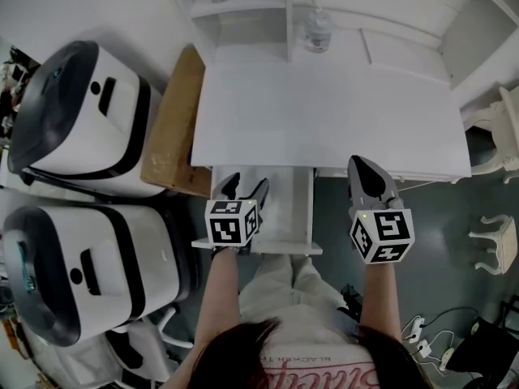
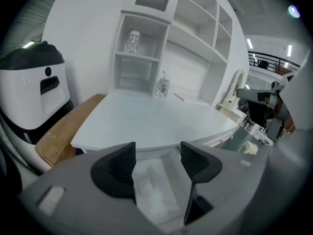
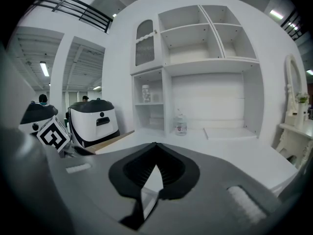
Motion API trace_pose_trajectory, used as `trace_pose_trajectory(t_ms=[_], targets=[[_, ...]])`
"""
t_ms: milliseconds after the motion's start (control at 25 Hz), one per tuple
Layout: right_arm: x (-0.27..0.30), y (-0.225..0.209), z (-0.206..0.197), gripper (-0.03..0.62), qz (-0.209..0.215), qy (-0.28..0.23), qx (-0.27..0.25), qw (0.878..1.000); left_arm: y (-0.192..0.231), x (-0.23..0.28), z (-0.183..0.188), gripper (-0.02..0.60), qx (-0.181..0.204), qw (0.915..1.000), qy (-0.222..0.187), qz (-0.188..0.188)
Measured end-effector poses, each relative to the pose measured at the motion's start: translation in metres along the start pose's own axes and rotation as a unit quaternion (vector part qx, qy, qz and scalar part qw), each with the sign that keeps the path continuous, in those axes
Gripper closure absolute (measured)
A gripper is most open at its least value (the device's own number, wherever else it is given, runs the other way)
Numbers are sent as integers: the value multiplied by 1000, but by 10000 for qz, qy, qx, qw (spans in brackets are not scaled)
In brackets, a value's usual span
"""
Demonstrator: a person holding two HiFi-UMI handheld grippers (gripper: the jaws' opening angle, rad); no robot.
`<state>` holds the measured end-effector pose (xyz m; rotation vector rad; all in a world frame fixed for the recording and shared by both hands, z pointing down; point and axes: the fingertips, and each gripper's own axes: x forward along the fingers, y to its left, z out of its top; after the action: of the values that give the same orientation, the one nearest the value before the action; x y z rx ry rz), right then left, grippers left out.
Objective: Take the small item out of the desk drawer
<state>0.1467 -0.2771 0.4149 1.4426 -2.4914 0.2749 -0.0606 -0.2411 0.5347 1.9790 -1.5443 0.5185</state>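
The white desk [image 1: 324, 112] has its drawer [image 1: 288, 209] pulled out toward me. My left gripper [image 1: 246, 189] hangs over the open drawer with its jaws apart and nothing between them. In the left gripper view a small pale flat item [image 2: 146, 186] lies on the drawer floor, below and between the fingers [image 2: 120, 168] of the left gripper [image 2: 157, 166]. My right gripper [image 1: 362, 167] is at the desk's front edge, to the right of the drawer. In the right gripper view the right gripper [image 3: 154, 168] is shut and empty.
Two white and black machines [image 1: 81, 112] [image 1: 73, 274] stand at the left, with a brown board [image 1: 174, 124] leaning by the desk's side. A clear bottle [image 1: 316, 27] stands at the desk's back and a jar [image 2: 132, 40] on a shelf. A white stool [image 1: 495, 241] is at the right.
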Motion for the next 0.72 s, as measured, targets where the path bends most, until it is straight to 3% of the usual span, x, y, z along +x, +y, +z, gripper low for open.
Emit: trace_pose_trajectory(t_ms=[320,720], targets=[[5,0,-14,592,-95,188,38,9998,6,21,-46,304,-246,9965,793,-68],[13,-5,-24,592,-129,365,34,9992,11,50,-89,301,-427,9842,1716,-103]])
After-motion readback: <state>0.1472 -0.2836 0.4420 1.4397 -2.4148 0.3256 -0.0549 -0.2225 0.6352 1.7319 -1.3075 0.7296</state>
